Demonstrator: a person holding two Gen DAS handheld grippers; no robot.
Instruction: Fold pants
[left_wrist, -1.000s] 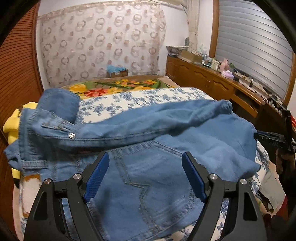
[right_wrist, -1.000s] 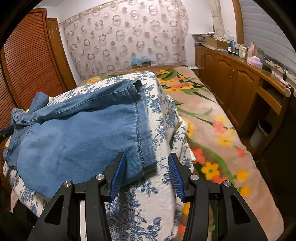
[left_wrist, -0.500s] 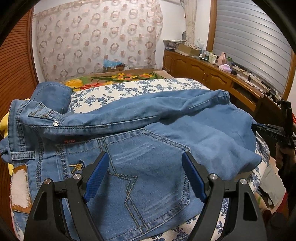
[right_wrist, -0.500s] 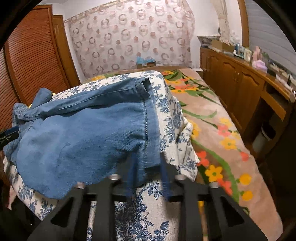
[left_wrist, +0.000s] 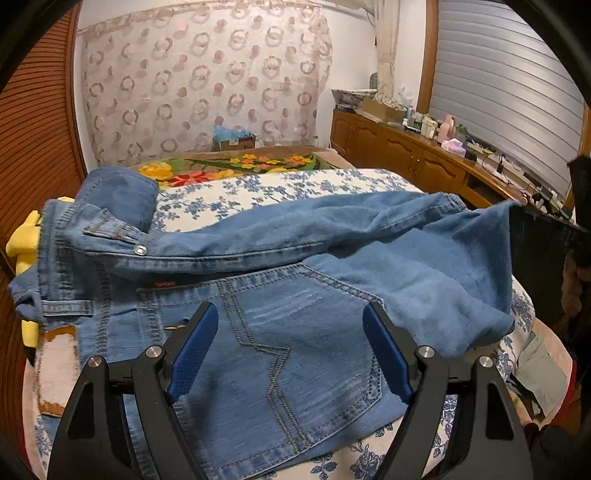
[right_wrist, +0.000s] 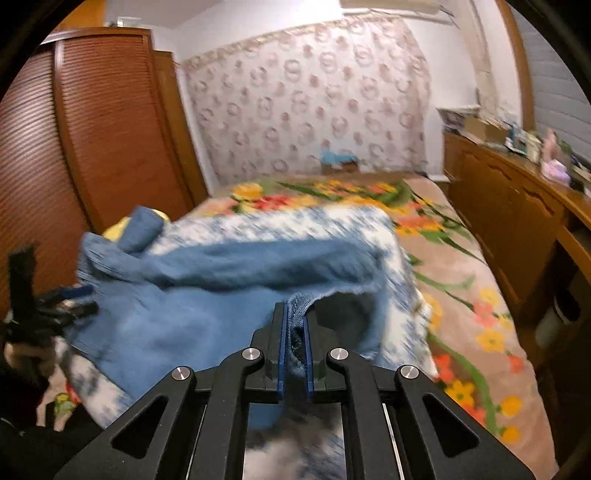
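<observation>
Jeans (left_wrist: 280, 332) spread across the blue-flowered quilt (left_wrist: 258, 188) on the bed, waistband toward its left edge. Left gripper (left_wrist: 291, 347) hangs over the seat pocket, jaws wide apart, holding nothing. Right gripper (right_wrist: 294, 325), jaws closing, pinches the leg hem (right_wrist: 301, 301) at the quilt's right edge, cloth lifted.

No text can be read anywhere. The jeans (left_wrist: 280, 332) carry a small red tab (left_wrist: 162, 284) left of centre. Its lettering, perhaps a brand, is too blurred.
</observation>
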